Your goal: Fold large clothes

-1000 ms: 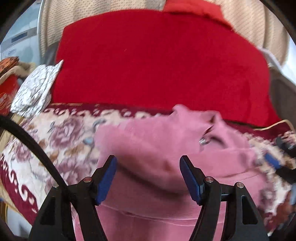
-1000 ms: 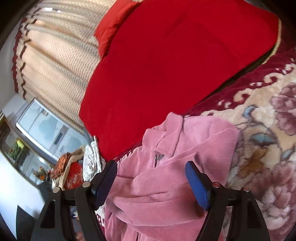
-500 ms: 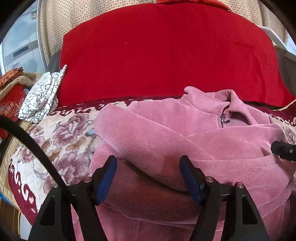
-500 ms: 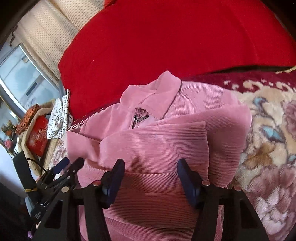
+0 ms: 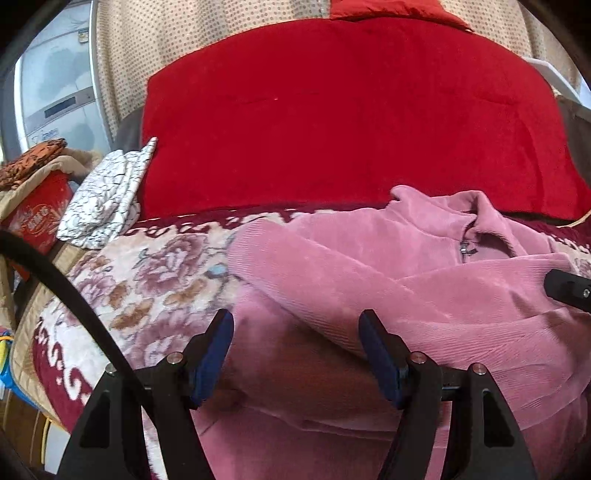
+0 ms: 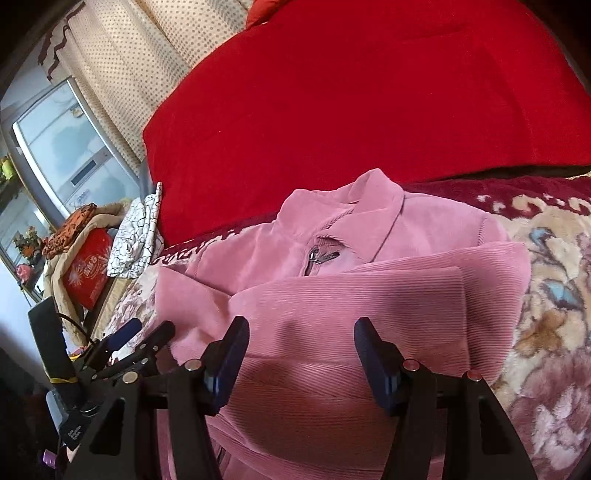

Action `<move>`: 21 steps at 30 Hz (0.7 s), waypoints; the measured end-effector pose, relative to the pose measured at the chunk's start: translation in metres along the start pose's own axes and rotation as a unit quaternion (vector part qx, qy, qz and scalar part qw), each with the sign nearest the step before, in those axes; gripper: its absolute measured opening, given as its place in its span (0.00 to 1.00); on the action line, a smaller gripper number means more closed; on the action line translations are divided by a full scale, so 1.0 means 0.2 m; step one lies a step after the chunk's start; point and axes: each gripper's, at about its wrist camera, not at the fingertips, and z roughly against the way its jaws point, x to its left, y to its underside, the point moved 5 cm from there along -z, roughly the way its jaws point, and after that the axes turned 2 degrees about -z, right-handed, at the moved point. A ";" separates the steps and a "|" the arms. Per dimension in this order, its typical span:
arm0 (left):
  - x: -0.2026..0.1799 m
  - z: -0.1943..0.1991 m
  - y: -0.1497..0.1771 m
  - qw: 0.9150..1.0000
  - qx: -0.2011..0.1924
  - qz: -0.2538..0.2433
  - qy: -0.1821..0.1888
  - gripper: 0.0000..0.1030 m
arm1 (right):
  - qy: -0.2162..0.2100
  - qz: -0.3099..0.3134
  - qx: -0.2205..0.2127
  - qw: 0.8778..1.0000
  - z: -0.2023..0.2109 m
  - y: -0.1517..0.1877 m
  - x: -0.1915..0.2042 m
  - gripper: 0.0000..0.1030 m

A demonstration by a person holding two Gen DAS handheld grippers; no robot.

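Note:
A pink corduroy jacket [image 5: 388, 266] with a collar and zip lies on the floral blanket [image 5: 147, 280], both sleeves folded across its front. It also shows in the right wrist view [image 6: 351, 288]. My left gripper [image 5: 295, 343] is open and empty, just above the jacket's lower left part. My right gripper [image 6: 301, 350] is open and empty over the folded sleeves. The left gripper shows at the left edge of the right wrist view [image 6: 136, 339]. A black part of the right gripper shows at the right edge of the left wrist view [image 5: 569, 288].
A large red cushion [image 5: 343, 122] stands behind the jacket. A white patterned cloth [image 5: 107, 195] lies at the blanket's left. A red box [image 5: 37, 214] with cloths on it stands further left. A dotted curtain [image 5: 221, 33] hangs behind.
The jacket has settled flat with its sleeves folded over. Both grippers have drawn back slightly and steadied, staying open.

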 end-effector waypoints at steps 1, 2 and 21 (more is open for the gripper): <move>0.01 0.01 0.00 1.000 -0.001 0.002 -0.002 0.69 | -0.001 0.000 0.001 1.000 0.00 0.00 0.00 0.61; 0.03 0.01 0.01 1.000 -0.001 0.005 -0.008 0.69 | -0.001 0.000 0.001 1.000 -0.01 0.01 0.01 0.61; 0.25 -0.02 0.10 0.996 0.049 0.050 -0.063 0.69 | 0.001 0.002 0.012 1.000 -0.09 0.02 0.05 0.61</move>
